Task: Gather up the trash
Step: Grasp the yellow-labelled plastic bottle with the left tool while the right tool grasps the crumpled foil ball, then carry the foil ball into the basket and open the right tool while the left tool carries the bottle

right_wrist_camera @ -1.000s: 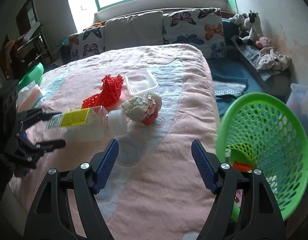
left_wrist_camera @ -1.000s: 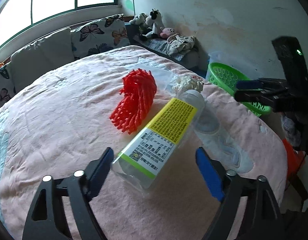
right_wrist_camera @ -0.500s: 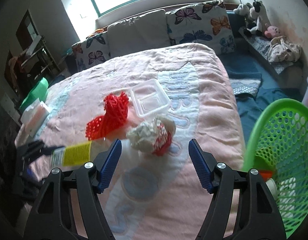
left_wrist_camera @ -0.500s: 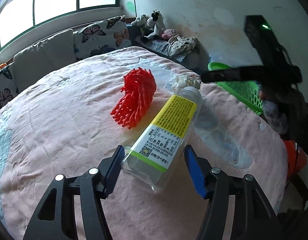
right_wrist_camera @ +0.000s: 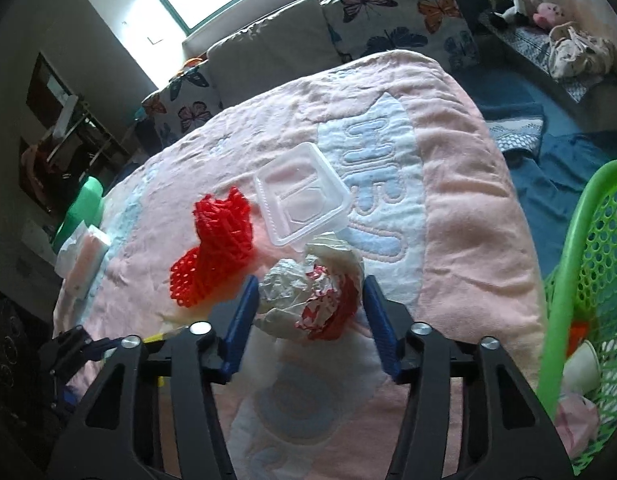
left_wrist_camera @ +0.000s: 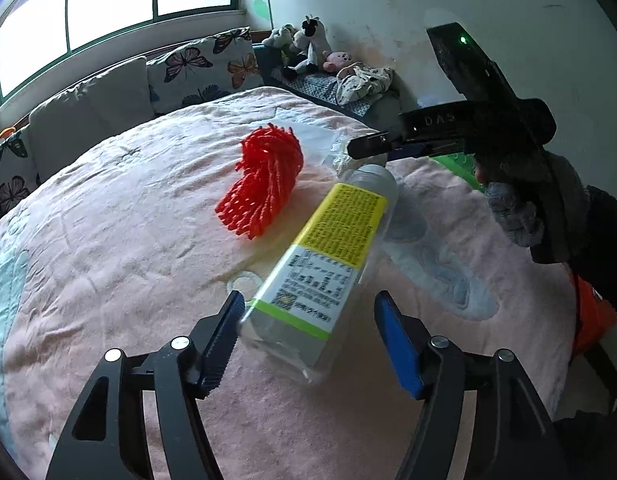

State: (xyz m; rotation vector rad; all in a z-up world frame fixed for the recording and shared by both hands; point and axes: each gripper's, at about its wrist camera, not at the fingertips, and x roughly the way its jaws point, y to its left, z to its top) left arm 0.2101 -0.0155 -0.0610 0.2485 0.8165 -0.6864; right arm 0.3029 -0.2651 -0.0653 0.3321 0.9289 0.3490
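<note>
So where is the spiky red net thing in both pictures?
Left wrist view: the red foam net lies above centre, left of the plastic bottle.
Right wrist view: the net sits left of centre, beside the clear plastic tray.
Shared landmark: the butterfly cushions.

The green basket (right_wrist_camera: 580, 280) is cut off at the right edge.

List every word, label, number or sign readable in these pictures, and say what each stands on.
"DAS": raised letters on the right gripper body, seen from the left wrist.
Bottle label: yellow and white panels of dense print with a QR code, too small to read.
Pink blanket: pale blue embossed characters, not legible.
</note>
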